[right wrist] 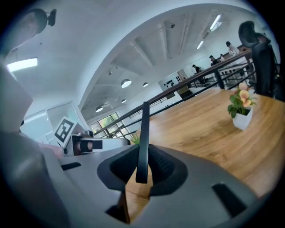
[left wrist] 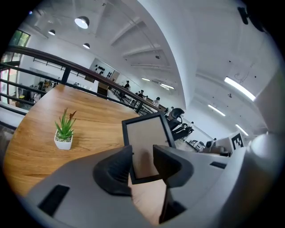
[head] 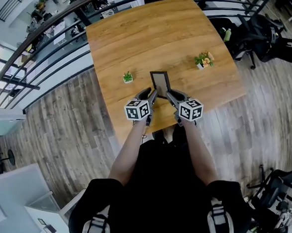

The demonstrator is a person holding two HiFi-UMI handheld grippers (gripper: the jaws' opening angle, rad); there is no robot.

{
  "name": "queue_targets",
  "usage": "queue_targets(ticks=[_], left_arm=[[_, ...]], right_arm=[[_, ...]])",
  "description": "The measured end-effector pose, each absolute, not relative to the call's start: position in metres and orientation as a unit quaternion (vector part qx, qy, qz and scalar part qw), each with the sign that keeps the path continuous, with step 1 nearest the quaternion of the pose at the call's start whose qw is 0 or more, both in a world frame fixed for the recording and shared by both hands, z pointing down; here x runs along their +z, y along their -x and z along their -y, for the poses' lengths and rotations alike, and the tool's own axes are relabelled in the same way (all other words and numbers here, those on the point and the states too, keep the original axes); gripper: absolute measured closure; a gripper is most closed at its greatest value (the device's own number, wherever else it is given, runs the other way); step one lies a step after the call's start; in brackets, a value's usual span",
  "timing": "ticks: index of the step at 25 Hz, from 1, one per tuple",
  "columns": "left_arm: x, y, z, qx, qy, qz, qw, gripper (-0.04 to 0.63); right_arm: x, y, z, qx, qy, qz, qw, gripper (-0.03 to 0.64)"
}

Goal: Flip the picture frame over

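Observation:
The black picture frame (head: pixel 160 83) stands upright above the wooden table (head: pixel 142 33), near its front edge. In the right gripper view the picture frame (right wrist: pixel 143 133) shows edge-on, and my right gripper (right wrist: pixel 143 171) is shut on its lower edge. My left gripper (left wrist: pixel 142 162) is open. Through its gap the picture frame (left wrist: pixel 146 140) shows its pale face, with neither pad pressing on it. In the head view my left gripper (head: pixel 152 95) and my right gripper (head: pixel 168 94) meet just below the frame.
A small green plant in a white pot (head: pixel 127 78) stands left of the frame. A flowering plant (head: pixel 204 60) stands at the right of the table. A railing (head: pixel 68 13) runs behind the table, and office chairs (head: pixel 261 32) stand off to the right.

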State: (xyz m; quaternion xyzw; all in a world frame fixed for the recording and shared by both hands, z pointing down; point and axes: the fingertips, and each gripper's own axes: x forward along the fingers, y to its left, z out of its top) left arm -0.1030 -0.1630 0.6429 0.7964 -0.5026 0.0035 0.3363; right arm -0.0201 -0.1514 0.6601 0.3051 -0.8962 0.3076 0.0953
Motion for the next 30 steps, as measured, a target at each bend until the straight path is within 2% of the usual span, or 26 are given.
queue_targets(ticks=[7, 17, 21, 26, 30], left_arm=[[0.614, 0.089, 0.175, -0.037, -0.805, 0.482, 0.343, 0.448], [0.612, 0.087, 0.179, -0.088, -0.786, 0.461, 0.402, 0.443], [0.609, 0.086, 0.184, -0.098, -0.787, 0.455, 0.406, 0.433], [0.609, 0.087, 0.186, -0.093, -0.780, 0.461, 0.413, 0.423], [0.612, 0.088, 0.189, -0.096, -0.773, 0.465, 0.421, 0.422]], right_arm=[[0.660, 0.028, 0.146, 0.203, -0.305, 0.914, 0.172, 0.540], [0.655, 0.036, 0.142, 0.167, -0.295, 0.921, 0.194, 0.540], [0.660, 0.039, 0.143, 0.154, -0.299, 0.919, 0.207, 0.540], [0.652, 0.047, 0.140, 0.098, -0.298, 0.921, 0.229, 0.538], [0.648, 0.047, 0.142, 0.029, -0.309, 0.911, 0.273, 0.537]])
